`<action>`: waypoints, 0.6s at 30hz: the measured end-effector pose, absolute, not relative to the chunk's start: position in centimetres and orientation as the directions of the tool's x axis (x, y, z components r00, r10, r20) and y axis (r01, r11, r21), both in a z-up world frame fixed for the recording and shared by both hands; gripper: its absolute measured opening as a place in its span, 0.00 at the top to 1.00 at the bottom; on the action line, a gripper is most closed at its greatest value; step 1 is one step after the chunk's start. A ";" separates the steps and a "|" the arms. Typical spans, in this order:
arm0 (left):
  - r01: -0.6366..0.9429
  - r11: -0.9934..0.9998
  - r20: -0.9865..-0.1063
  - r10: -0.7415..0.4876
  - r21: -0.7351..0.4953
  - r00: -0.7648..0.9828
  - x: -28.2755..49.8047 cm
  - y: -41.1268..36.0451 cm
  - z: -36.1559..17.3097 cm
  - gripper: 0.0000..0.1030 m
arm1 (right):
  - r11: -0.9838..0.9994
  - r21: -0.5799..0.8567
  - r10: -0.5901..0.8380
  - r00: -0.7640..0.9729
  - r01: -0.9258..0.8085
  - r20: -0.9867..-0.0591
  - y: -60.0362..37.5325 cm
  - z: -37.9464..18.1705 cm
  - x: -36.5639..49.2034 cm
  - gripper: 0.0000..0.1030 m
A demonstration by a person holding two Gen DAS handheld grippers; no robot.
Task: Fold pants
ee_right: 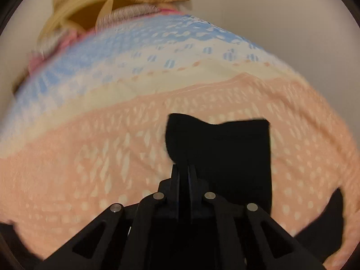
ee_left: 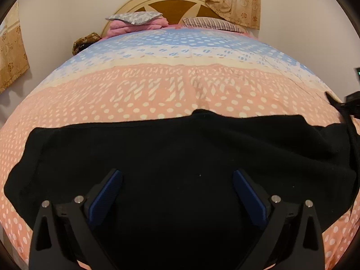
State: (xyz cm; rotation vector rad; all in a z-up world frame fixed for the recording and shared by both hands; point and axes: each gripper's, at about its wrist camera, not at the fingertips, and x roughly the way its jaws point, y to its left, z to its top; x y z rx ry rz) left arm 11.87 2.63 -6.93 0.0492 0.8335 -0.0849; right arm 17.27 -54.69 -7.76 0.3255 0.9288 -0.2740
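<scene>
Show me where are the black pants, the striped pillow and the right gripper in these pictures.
black pants (ee_left: 180,148): left wrist view, middle of the spread fabric.
striped pillow (ee_left: 211,23): left wrist view, its top face by the headboard.
right gripper (ee_right: 184,171): right wrist view, between the closed fingertips pinching the pants.

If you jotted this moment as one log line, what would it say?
task: fold pants | left gripper: open, above black pants | right gripper: shut on pants edge, lifted | surface: bedspread
</scene>
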 end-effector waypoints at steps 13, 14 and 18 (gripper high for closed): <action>0.086 0.996 -0.735 -0.046 0.016 0.676 11.8 2.1 -7.3 0.00 | 0.635 0.604 -0.061 0.811 0.481 -0.582 -63.8 -9.6 -8.0 0.93; 0.088 0.996 -0.736 -0.047 0.017 0.675 11.8 2.1 -7.2 0.00 | 0.590 0.639 -0.035 0.807 0.493 -0.590 -64.9 -10.6 -8.3 0.92; 0.091 0.996 -0.743 -0.051 0.013 0.667 11.9 2.3 -6.9 0.00 | 0.521 0.622 -0.116 0.770 0.585 -0.627 -66.6 -9.9 -10.2 0.90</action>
